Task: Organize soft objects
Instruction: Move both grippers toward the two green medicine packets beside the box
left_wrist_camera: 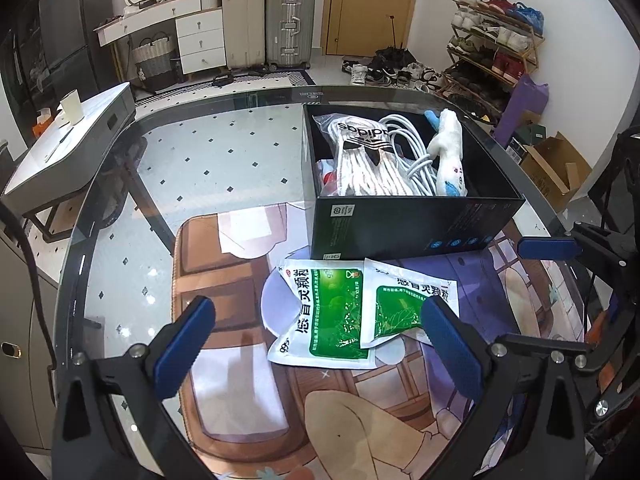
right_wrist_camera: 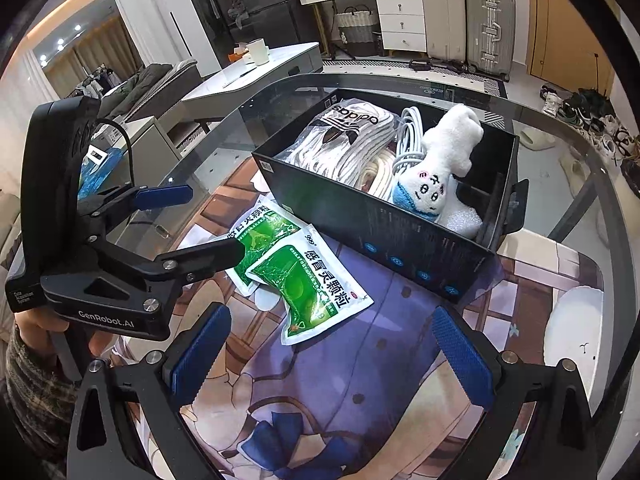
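Left wrist view: socks [left_wrist_camera: 362, 156], cable [left_wrist_camera: 408, 152] and plush toy [left_wrist_camera: 446, 152] already occupy the box [left_wrist_camera: 400, 224]. Two green sachets [left_wrist_camera: 326, 312] remain on the table [left_wrist_camera: 200, 152]. Left gripper [left_wrist_camera: 316, 344] and right gripper [right_wrist_camera: 332, 356] fingers are spread, empty.

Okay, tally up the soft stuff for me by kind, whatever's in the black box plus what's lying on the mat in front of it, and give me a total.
Green-and-white medicine sachets on the mat: 2, the left sachet and the right sachet, overlapping
Bagged white Adidas socks in the black box: 1 pack
Coiled white cable in the box: 1
White plush toy in the box: 1
Total: 5
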A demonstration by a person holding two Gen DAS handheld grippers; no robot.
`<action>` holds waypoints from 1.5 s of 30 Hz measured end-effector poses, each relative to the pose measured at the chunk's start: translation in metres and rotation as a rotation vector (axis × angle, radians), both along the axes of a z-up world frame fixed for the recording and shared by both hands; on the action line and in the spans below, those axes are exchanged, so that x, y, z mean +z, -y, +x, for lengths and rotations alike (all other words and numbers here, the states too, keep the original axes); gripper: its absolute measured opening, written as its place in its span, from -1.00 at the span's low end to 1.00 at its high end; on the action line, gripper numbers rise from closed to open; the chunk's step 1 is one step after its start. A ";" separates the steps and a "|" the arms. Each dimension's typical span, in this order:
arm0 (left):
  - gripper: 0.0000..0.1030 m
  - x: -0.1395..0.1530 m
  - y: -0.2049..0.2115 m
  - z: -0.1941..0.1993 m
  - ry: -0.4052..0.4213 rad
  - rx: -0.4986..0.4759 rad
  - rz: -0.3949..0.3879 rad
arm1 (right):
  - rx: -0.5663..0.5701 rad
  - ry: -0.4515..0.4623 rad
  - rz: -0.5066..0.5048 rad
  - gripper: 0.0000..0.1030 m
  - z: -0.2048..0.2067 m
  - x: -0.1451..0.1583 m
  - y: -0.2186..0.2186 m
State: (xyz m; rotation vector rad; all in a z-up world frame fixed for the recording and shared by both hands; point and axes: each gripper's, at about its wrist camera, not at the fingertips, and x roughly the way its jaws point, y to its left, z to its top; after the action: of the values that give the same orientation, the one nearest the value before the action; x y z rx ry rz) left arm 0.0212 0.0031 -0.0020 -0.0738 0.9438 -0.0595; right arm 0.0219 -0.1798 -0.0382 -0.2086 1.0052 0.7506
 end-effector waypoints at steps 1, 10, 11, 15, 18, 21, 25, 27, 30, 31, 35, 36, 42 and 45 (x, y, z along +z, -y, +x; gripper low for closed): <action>1.00 -0.001 -0.001 0.000 -0.003 0.001 -0.001 | 0.004 -0.001 -0.001 0.98 -0.001 -0.001 -0.002; 1.00 -0.015 -0.008 0.004 -0.031 0.016 -0.009 | 0.019 -0.002 -0.023 0.98 -0.001 -0.016 -0.020; 1.00 -0.016 -0.009 0.004 -0.033 0.018 -0.010 | 0.023 -0.003 -0.024 0.98 0.000 -0.017 -0.022; 1.00 -0.019 -0.013 0.006 -0.041 0.021 -0.013 | 0.039 0.002 -0.043 0.98 0.002 -0.025 -0.030; 1.00 -0.021 -0.016 0.006 -0.045 0.025 -0.016 | 0.049 0.007 -0.061 0.98 0.005 -0.031 -0.039; 1.00 -0.021 -0.019 0.006 -0.048 0.029 -0.016 | 0.059 0.011 -0.074 0.98 0.008 -0.036 -0.048; 1.00 -0.022 -0.022 0.007 -0.050 0.034 -0.015 | 0.064 0.005 -0.084 0.93 0.015 -0.043 -0.057; 1.00 -0.022 -0.023 0.008 -0.052 0.036 -0.017 | 0.065 -0.013 -0.092 0.70 0.021 -0.048 -0.062; 1.00 -0.023 -0.025 0.008 -0.054 0.034 -0.014 | 0.057 -0.011 -0.101 0.61 0.026 -0.052 -0.068; 1.00 -0.024 -0.025 0.007 -0.055 0.034 -0.013 | 0.059 -0.009 -0.100 0.60 0.027 -0.052 -0.070; 1.00 -0.025 -0.026 0.007 -0.057 0.032 -0.014 | 0.074 -0.001 -0.108 0.43 0.029 -0.053 -0.077; 1.00 -0.025 -0.025 0.007 -0.058 0.031 -0.013 | 0.080 0.001 -0.108 0.40 0.027 -0.052 -0.074; 1.00 -0.026 -0.025 0.008 -0.066 0.022 -0.027 | 0.098 0.015 -0.126 0.09 0.024 -0.054 -0.082; 1.00 -0.026 -0.023 0.009 -0.067 0.015 -0.029 | 0.096 0.013 -0.125 0.01 0.021 -0.054 -0.079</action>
State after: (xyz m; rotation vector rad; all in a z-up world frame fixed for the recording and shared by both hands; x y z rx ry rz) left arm 0.0299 0.0264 -0.0277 -0.1101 1.0094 -0.0571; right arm 0.0433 -0.1011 -0.0922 -0.3722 1.0362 0.7730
